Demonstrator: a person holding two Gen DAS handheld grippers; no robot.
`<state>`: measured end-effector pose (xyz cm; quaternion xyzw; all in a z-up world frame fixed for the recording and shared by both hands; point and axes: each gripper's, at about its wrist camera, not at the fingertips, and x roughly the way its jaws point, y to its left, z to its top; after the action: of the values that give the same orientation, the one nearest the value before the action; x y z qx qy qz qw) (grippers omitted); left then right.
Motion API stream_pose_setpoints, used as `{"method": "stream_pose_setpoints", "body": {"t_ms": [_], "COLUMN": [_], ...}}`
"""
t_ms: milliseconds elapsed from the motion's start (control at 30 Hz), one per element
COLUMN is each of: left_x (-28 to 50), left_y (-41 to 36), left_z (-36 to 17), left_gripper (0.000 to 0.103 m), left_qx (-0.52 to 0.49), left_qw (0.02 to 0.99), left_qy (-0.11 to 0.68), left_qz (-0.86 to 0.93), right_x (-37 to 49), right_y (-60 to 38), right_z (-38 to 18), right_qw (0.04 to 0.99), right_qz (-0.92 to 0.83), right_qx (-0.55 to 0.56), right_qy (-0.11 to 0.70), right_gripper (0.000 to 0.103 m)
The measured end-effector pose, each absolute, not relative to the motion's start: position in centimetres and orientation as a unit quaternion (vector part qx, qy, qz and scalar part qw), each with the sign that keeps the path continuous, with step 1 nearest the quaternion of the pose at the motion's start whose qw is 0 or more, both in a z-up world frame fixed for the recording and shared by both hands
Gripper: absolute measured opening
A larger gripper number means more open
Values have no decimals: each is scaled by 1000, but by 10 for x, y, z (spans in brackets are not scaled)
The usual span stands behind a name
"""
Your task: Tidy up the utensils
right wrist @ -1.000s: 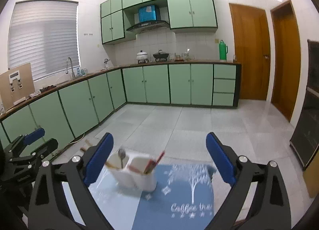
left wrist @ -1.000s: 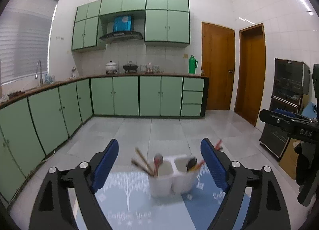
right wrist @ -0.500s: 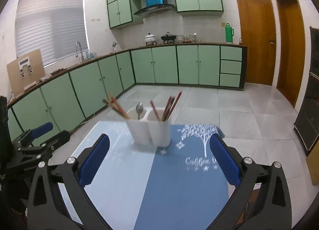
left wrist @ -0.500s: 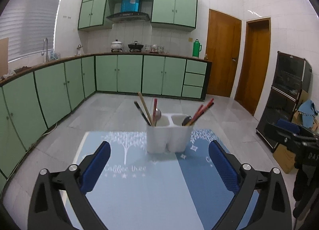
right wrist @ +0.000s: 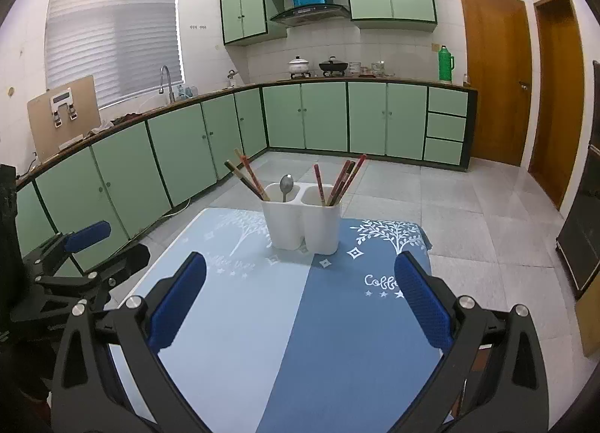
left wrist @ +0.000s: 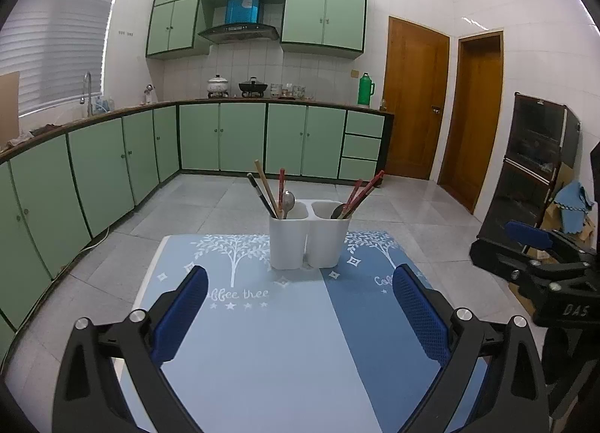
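A white two-compartment utensil holder (left wrist: 309, 236) (right wrist: 302, 224) stands upright at the far end of a blue table mat (left wrist: 292, 328) (right wrist: 300, 320). Its left compartment holds chopsticks (left wrist: 264, 189) and a metal spoon (left wrist: 288, 202) (right wrist: 286, 185). Its right compartment holds red chopsticks (left wrist: 362, 189) (right wrist: 339, 179) and a dark spoon. My left gripper (left wrist: 300, 311) is open and empty, well short of the holder. My right gripper (right wrist: 300, 301) is open and empty, also short of it. Each gripper shows at the edge of the other's view.
The mat covers a small table with its edges close on the left and far sides. Green kitchen cabinets (left wrist: 225, 136) line the back and left walls. Two wooden doors (left wrist: 416, 102) and a dark cabinet (left wrist: 532, 170) stand to the right.
Both grippers have pulled back and risen away from the holder. The holder now looks farther off, and more of the mat shows in front of each gripper.
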<state>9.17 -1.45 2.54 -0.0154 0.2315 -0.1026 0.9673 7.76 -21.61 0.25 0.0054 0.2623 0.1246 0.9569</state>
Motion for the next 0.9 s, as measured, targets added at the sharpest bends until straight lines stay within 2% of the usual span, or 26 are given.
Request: {"method": "stream_pose_setpoints", "body": {"t_ms": [900], "left_x": [72], "left_y": [-12], "left_z": [28], "left_gripper": [97], "left_qx": [-14], "left_qw": [971], "left_qy": [222], "left_qz": [-94], "right_x": [68], "right_y": [-211], "right_z": [-1], "right_qw": [955], "right_qz": [131], "right_qx": [-2], "right_qy": [265], "right_gripper": [97]}}
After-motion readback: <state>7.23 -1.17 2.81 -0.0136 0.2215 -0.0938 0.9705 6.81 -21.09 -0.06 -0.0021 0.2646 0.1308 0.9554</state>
